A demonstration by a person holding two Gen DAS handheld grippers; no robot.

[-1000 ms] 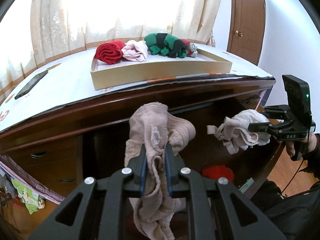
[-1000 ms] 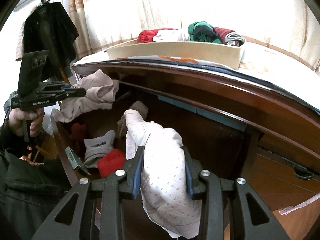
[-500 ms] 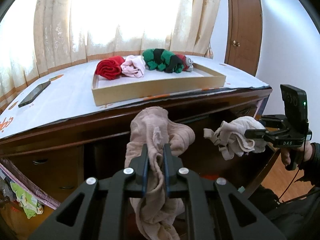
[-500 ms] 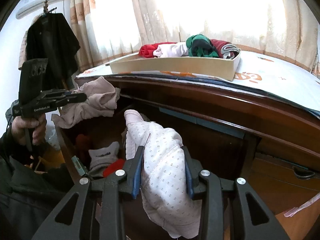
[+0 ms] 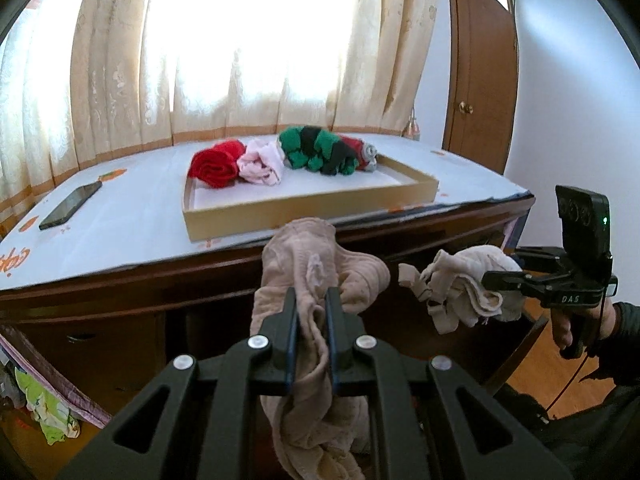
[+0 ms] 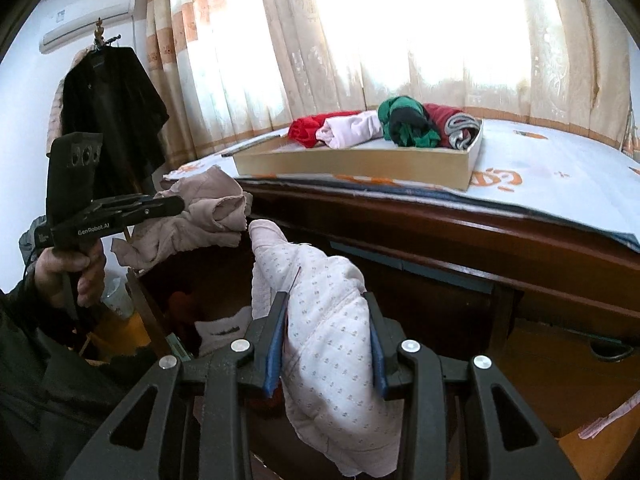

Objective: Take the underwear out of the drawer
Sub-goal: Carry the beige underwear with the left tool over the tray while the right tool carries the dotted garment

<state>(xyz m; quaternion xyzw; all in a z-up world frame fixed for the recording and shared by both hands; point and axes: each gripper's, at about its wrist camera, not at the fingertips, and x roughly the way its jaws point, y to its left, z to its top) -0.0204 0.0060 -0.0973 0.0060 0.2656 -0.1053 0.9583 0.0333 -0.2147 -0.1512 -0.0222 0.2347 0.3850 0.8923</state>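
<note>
Left tool (image 5: 311,300) clenched on crumpled beige fabric underwear (image 5: 320,276), right tool (image 6: 325,304) clamped on white dotted cotton underwear (image 6: 328,336); both held in air before dark wooden surface (image 5: 168,284), below shallow tan cardboard tray (image 5: 308,210).

**Both grippers hold underwear before the desk**

Near me, the left gripper (image 5: 311,298) pinches a beige garment (image 5: 320,280), which bunches above its fingers and hangs below them. To the right, the right gripper (image 5: 490,278) clamps a crumpled white piece (image 5: 468,288). Farther off, a shallow tray (image 5: 304,208) on the desk (image 5: 120,216) holds rolled red (image 5: 216,162), pink (image 5: 262,160) and green-black (image 5: 320,150) pieces. A phone (image 5: 71,205) lies far left.
</note>
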